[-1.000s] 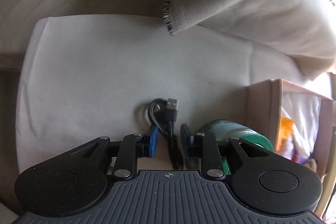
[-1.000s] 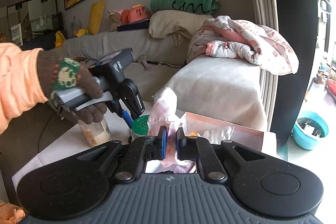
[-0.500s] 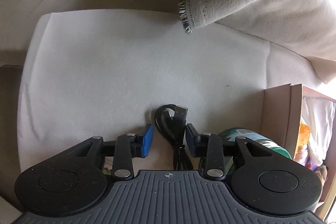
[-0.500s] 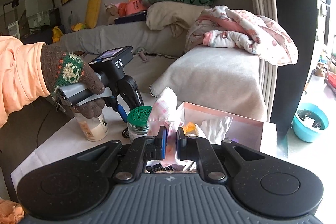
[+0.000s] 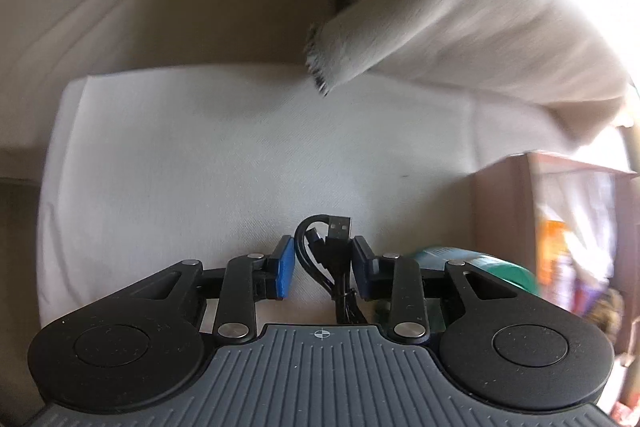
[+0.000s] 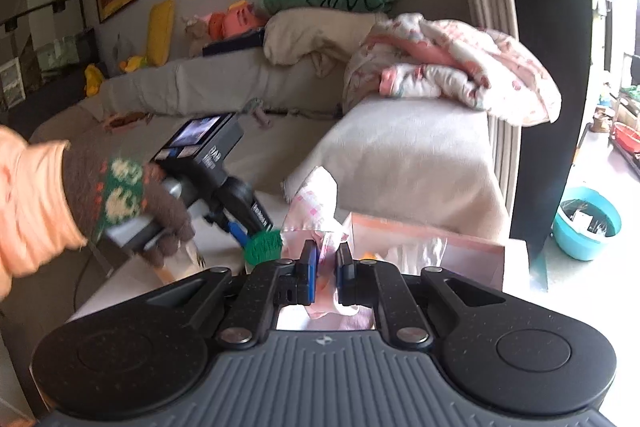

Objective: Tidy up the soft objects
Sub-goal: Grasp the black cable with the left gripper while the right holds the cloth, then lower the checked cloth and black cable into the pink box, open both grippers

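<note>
A coiled black USB cable (image 5: 334, 255) lies on the white tablecloth (image 5: 224, 155), between the fingers of my left gripper (image 5: 322, 269). The left jaws stand open around it, not pressing it. My left gripper (image 6: 240, 231) also shows in the right wrist view, held by a gloved hand. My right gripper (image 6: 326, 267) is shut on a pink and white checked cloth (image 6: 316, 199), held over a pink open box (image 6: 432, 251) with white and orange soft items inside.
A jar with a green lid (image 6: 262, 247) stands beside the box; it also shows in the left wrist view (image 5: 480, 265). A beige blanket corner (image 5: 440, 27) hangs over the table's far edge. A sofa with piled bedding (image 6: 448, 63) lies behind.
My left gripper has opened wider around the USB cable and shifted slightly. My right gripper has kept hold of the pink cloth and tilted a little; the view moved.
</note>
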